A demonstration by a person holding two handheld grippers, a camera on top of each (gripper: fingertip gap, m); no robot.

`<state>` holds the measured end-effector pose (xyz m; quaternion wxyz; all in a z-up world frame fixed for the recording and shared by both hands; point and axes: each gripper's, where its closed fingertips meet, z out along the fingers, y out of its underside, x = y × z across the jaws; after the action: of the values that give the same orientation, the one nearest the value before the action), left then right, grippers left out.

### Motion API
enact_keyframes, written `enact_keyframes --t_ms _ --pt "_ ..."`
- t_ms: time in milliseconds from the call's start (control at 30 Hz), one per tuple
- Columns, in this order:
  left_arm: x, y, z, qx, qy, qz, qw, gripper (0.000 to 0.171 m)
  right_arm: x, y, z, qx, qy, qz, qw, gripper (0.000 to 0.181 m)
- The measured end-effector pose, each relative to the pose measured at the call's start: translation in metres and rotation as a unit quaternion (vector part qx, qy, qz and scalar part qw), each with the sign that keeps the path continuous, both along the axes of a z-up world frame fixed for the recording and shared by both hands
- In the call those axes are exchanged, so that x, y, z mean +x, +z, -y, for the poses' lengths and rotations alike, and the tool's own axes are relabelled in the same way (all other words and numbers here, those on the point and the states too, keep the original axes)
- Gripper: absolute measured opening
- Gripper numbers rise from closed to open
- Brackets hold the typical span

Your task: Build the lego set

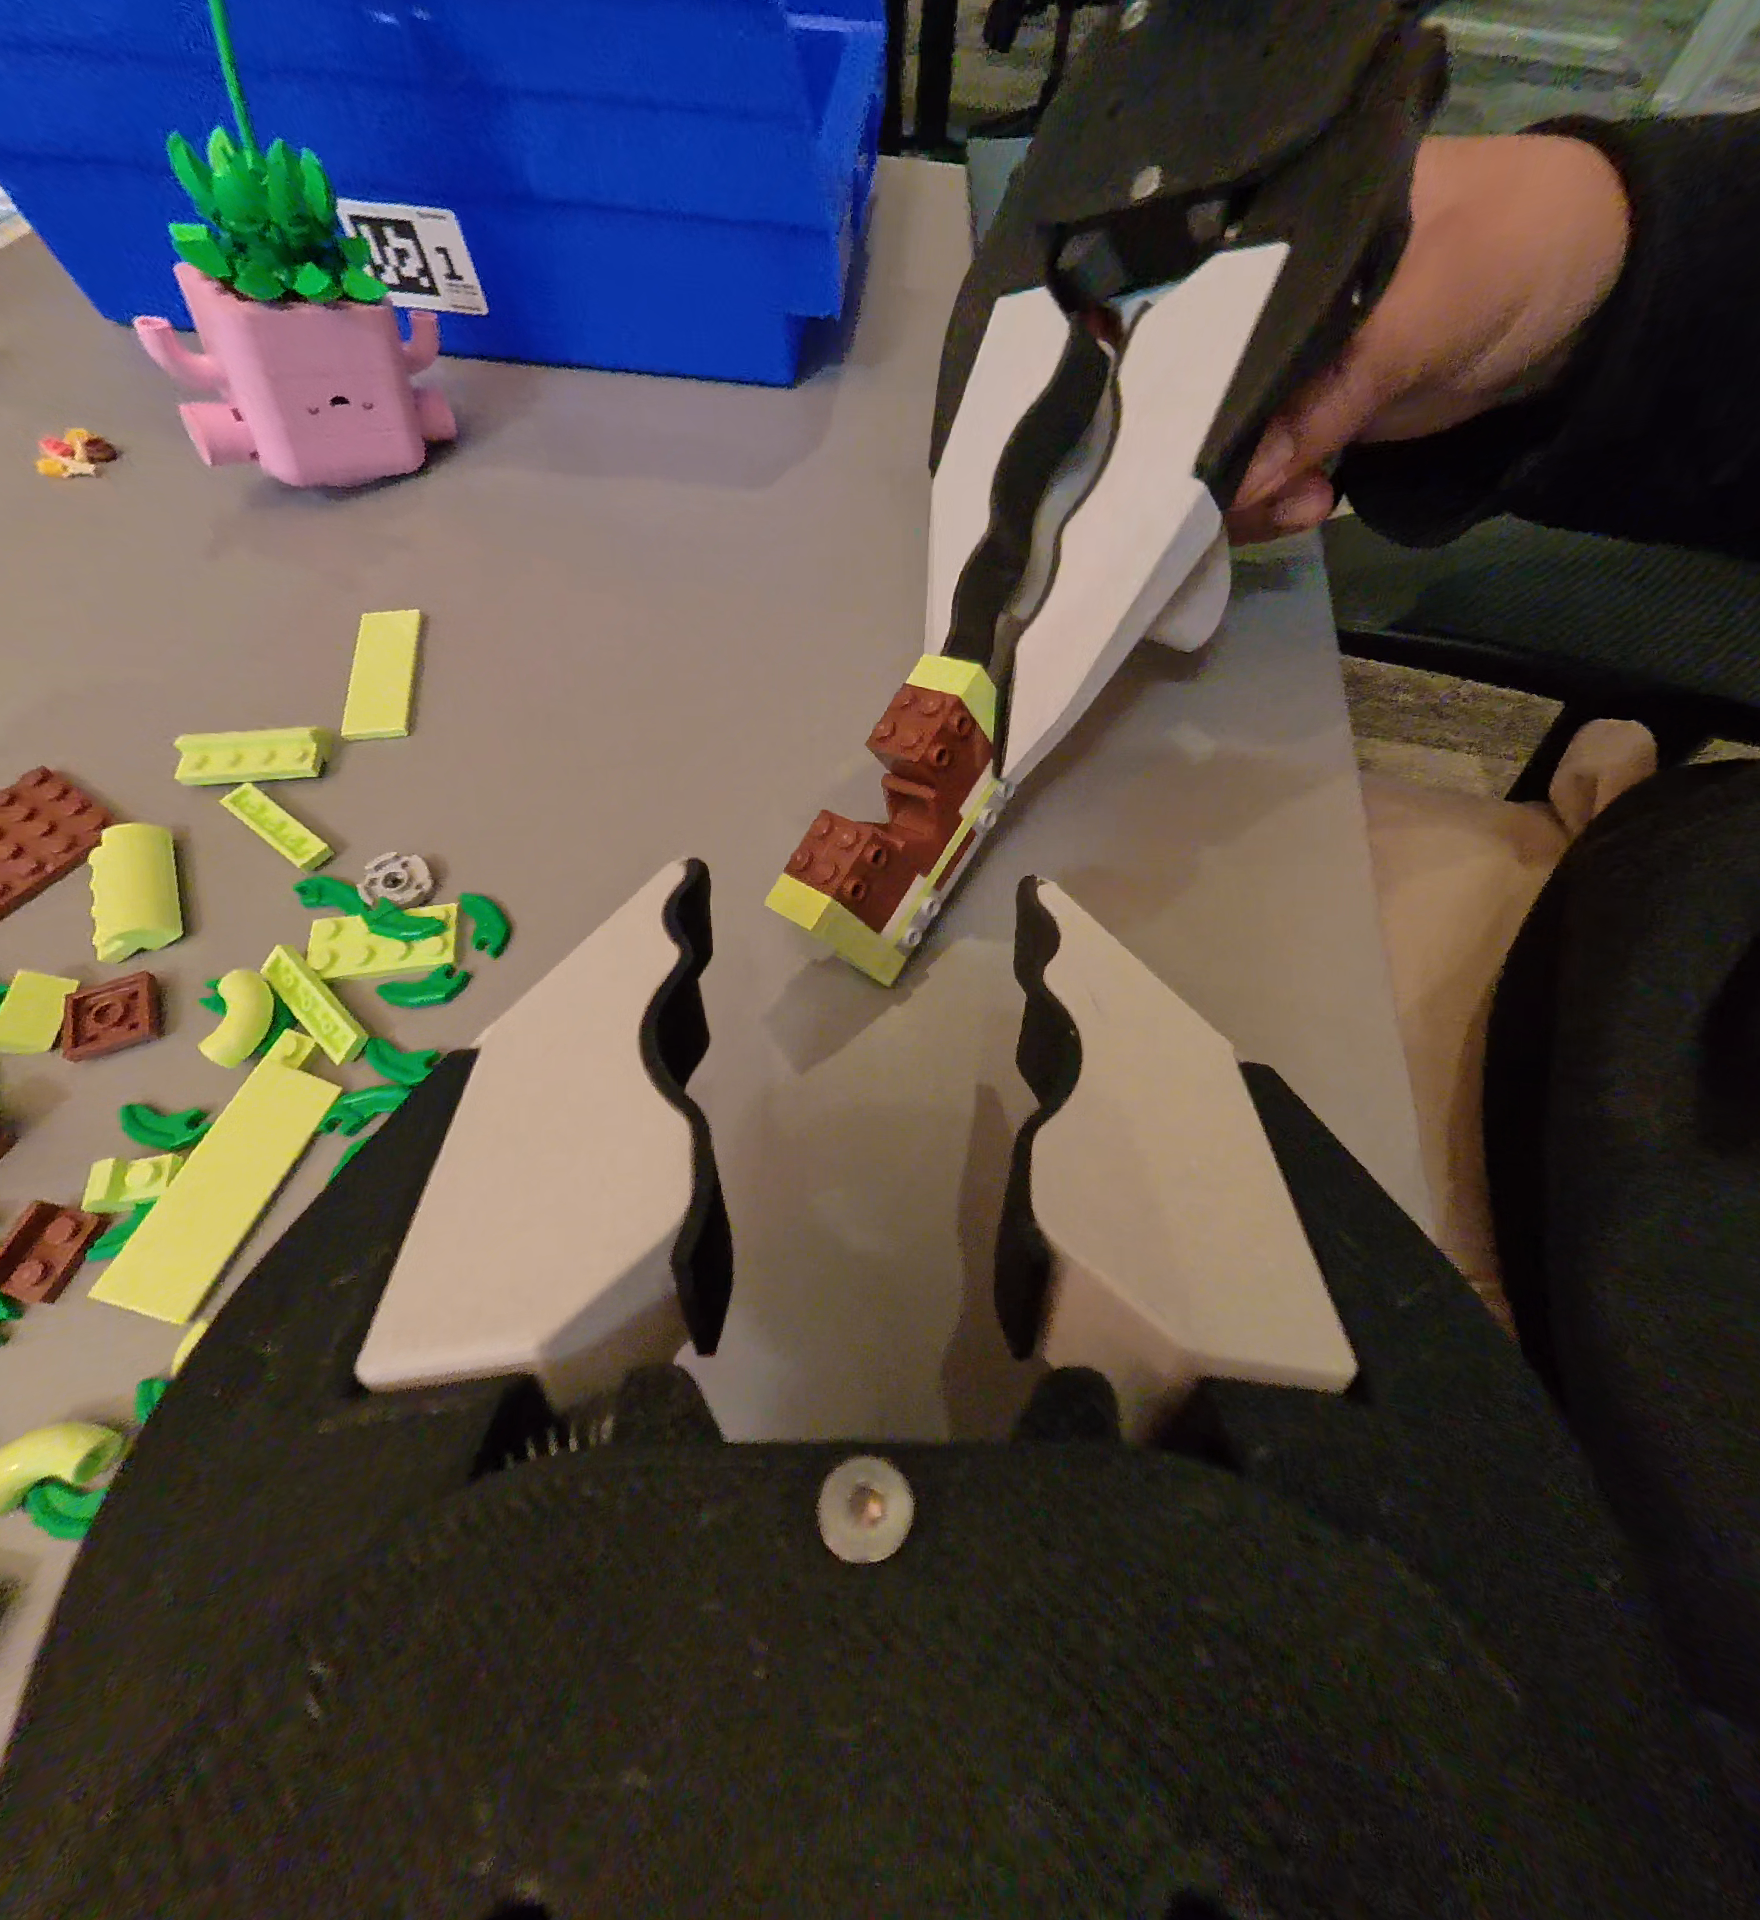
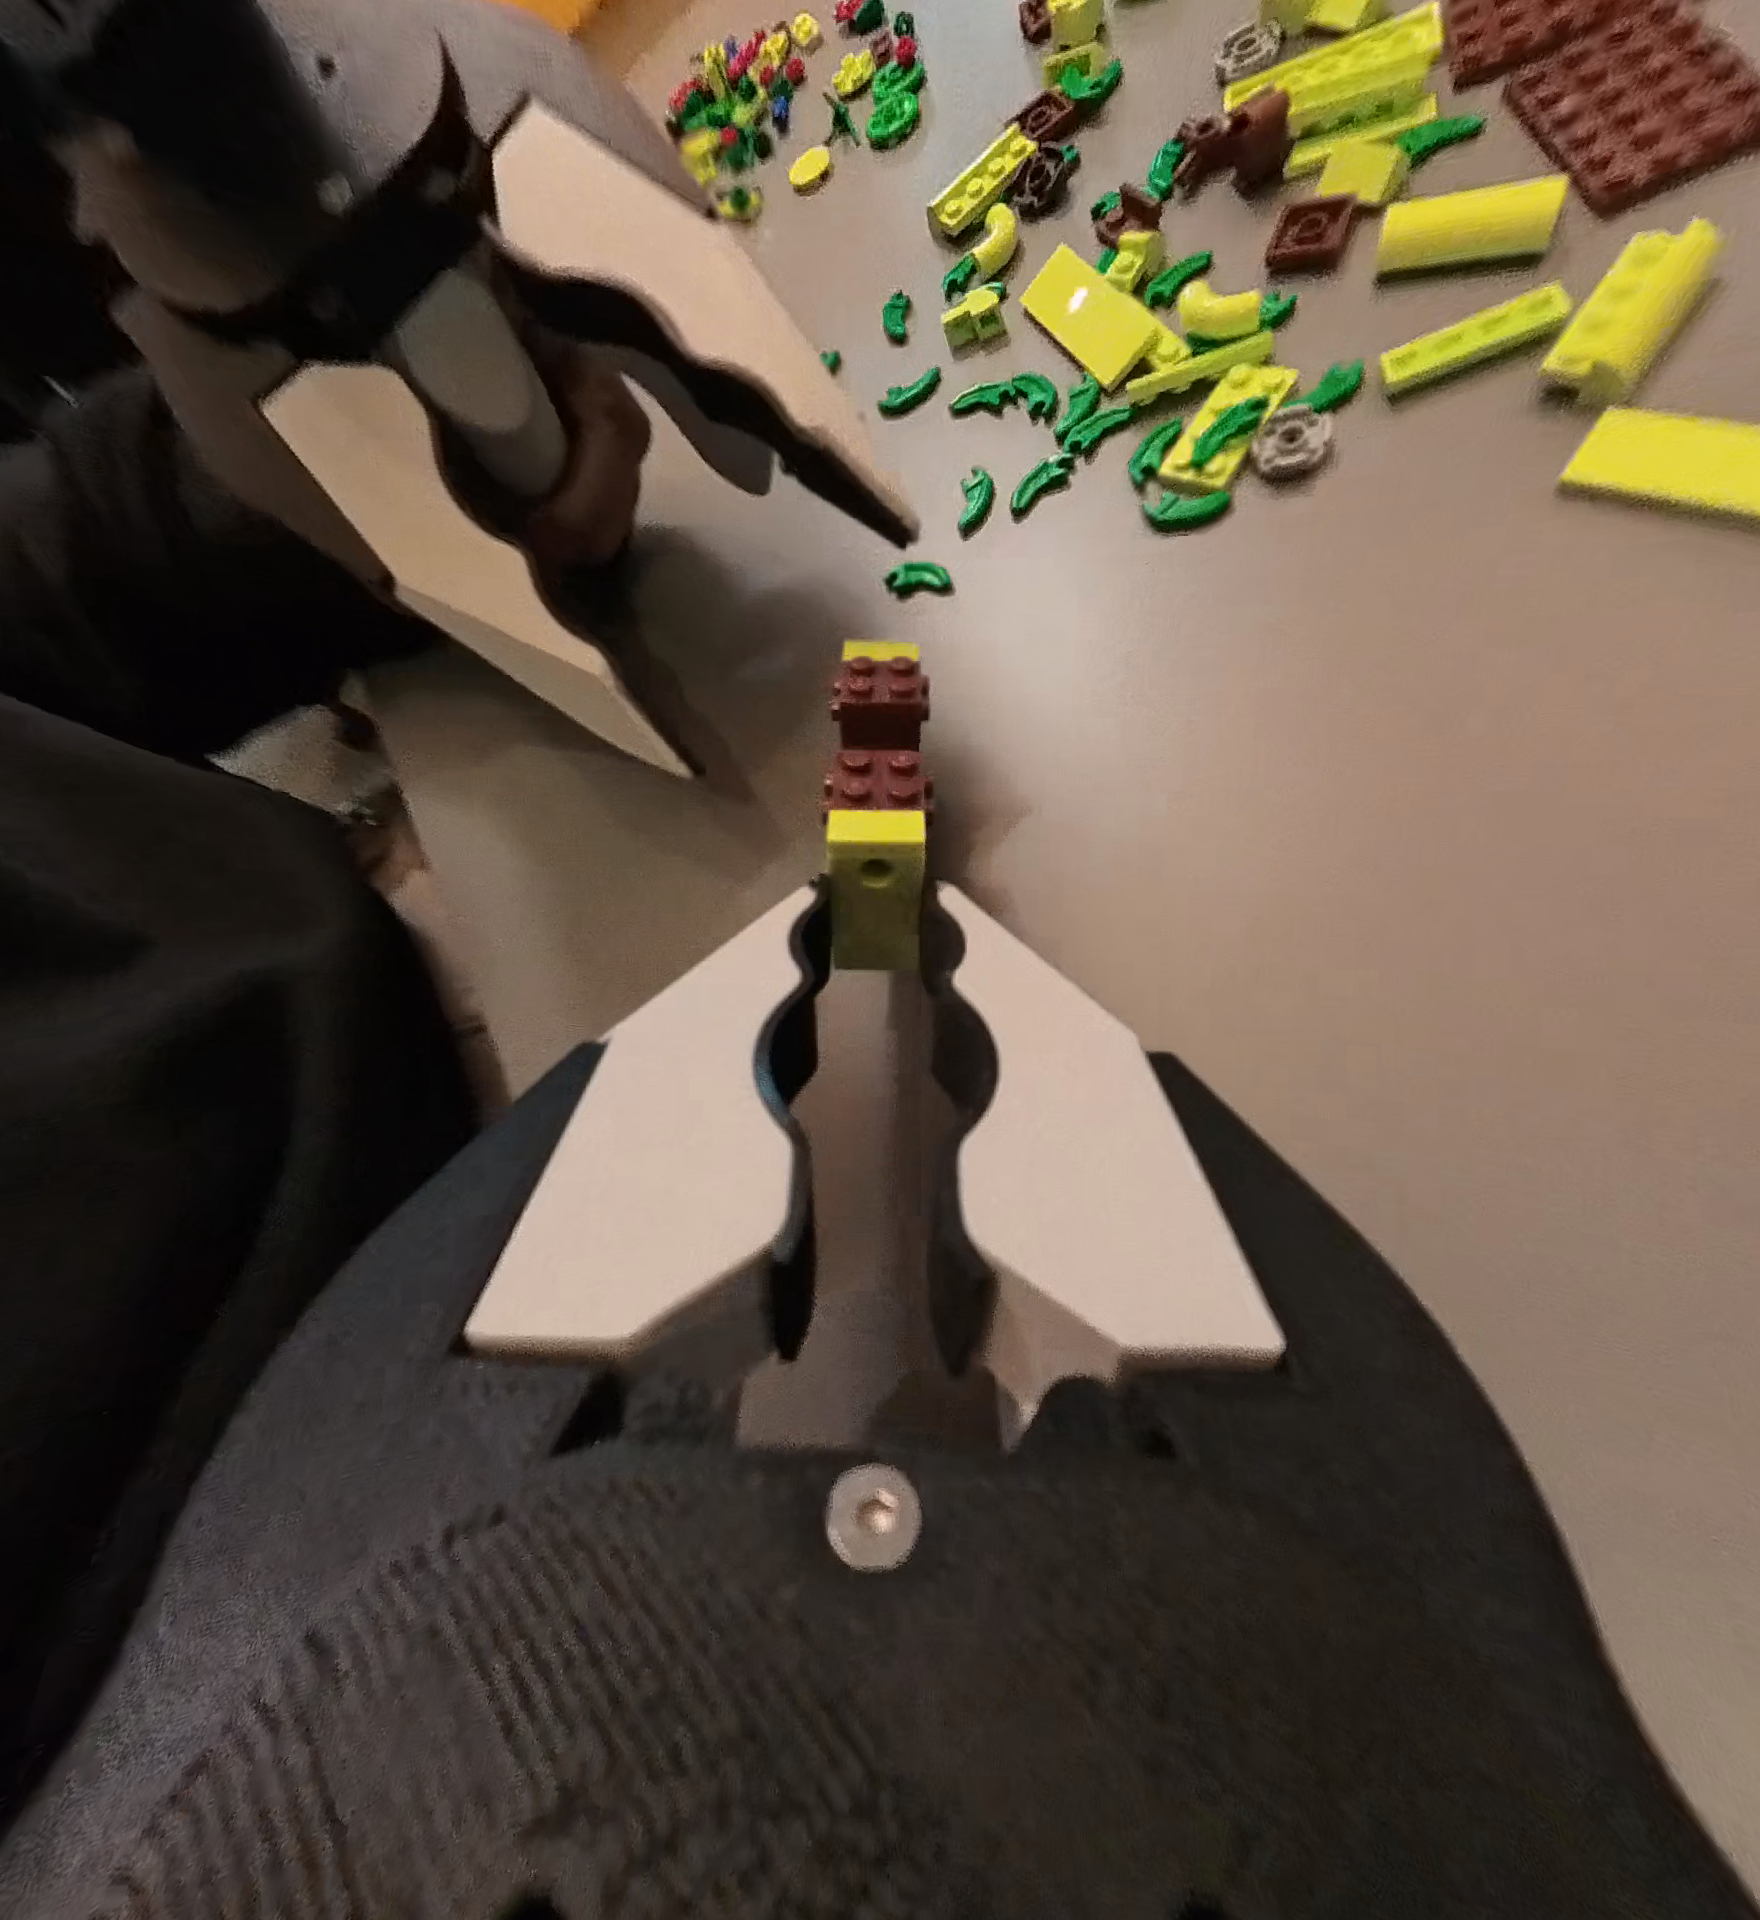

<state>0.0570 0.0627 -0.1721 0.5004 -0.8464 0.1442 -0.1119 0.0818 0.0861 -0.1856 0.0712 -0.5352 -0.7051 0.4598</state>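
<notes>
The right claw pinches the brown and lime piece near the desk's right edge, so the empty, wide-open left claw can add bricks.

Left gripper: black textured body, two pale grey wedge fingers w/ wavy black inner pads, one silver screw at centre. Right gripper: same build, same screw. Person's hand: black long sleeve, dark clothing.
</notes>
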Motion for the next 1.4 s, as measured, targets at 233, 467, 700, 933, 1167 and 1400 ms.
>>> enact_keyframes --t_ms 233,467,700,933,1167,1400 --pt "-0.012 -0.017 -0.008 -0.049 0.042 -0.025 0.998 0.096 -0.014 -0.022 -0.015 0.162 0.053 -0.015 0.985 0.015" --pt "-0.014 -0.017 -0.008 -0.051 0.049 -0.012 0.997 0.096 -0.03 -0.014 -0.042 0.171 0.01 -0.039 0.985 0.058" --pt "-0.019 -0.014 -0.012 -0.05 0.056 0.023 0.997 0.096 -0.05 0.042 -0.057 0.035 -0.036 -0.185 0.981 0.059" --pt "-0.021 -0.012 -0.02 -0.044 0.062 0.026 0.997 0.096 -0.066 0.063 -0.072 0.0 -0.096 -0.275 0.957 0.053" --pt "-0.017 -0.019 -0.02 -0.065 0.053 0.008 0.996 0.093 -0.066 0.052 -0.059 0.066 -0.071 -0.271 0.958 0.046" --pt "-0.015 -0.018 -0.019 -0.052 0.05 -0.024 0.997 0.087 -0.065 0.054 -0.059 0.071 -0.076 -0.28 0.954 0.043"
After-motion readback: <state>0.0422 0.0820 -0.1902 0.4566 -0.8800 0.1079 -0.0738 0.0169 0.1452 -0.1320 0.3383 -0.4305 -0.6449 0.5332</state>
